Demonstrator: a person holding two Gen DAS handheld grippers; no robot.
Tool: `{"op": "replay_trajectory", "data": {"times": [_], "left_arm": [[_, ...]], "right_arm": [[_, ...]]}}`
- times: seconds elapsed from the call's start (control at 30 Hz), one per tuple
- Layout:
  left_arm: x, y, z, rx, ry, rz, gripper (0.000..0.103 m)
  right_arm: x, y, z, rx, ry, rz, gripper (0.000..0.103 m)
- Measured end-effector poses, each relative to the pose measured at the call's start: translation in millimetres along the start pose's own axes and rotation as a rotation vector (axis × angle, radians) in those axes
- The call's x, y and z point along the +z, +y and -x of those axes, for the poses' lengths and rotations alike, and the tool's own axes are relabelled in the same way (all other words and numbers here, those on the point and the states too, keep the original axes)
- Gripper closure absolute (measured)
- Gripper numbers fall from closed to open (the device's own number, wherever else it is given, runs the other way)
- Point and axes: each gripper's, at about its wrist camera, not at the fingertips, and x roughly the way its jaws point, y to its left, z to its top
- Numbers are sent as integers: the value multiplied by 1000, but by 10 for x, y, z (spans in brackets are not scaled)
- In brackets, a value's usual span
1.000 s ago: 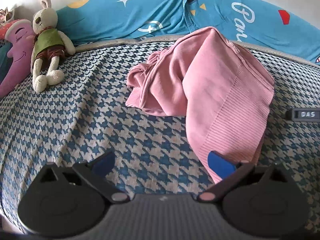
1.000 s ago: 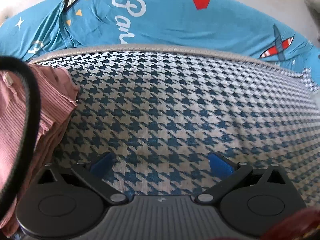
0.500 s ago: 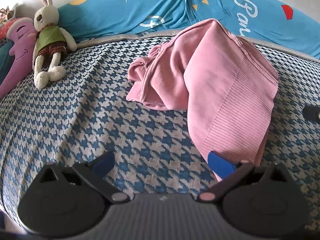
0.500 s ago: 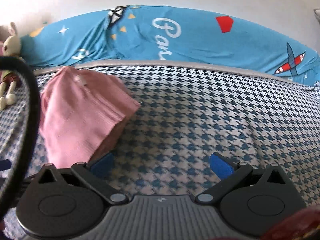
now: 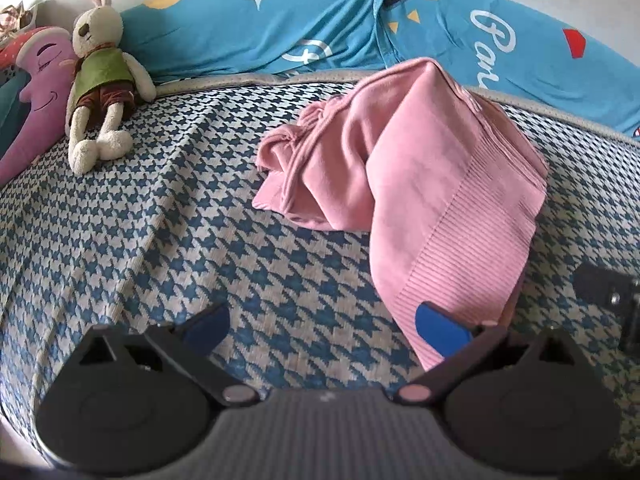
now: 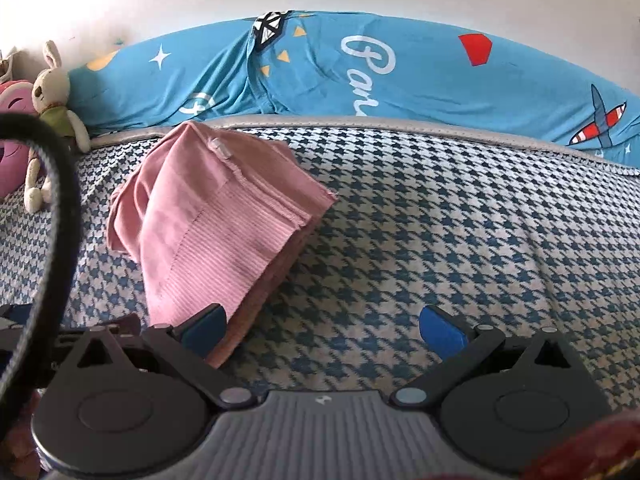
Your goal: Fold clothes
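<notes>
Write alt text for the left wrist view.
A crumpled pink garment lies on a houndstooth bed, its ribbed hem by the right finger of the open left gripper. A toy rabbit lies far left.

pink garment (image 5: 424,184): near hem in the left wrist view runs behind the left gripper's blue pad; underside unseen.
garment's near corner (image 6: 240,320): behind the right gripper's left pad in the right wrist view.
purple plush pillow (image 5: 36,92): cut by the left edge.
blue quilt (image 6: 360,68): lettering cut short, only "Par" readable.
black cable (image 6: 60,208): blurred, runs off the frame.
</notes>
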Motion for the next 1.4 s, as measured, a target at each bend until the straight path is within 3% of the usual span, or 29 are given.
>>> {"op": "replay_trajectory", "data": {"times": [0.53,0.97,1.4], "left_arm": [[41,148,26,35,-15,45,0],[147,64,84,78,-60,2,0],[246,-9,58,24,-36,21,0]], "right_arm": [[-17,-7,-41,32,12,-64,0],[16,-97,-125,-73,47,-109,5],[41,-178,-217,-97,77,-138,6]]}}
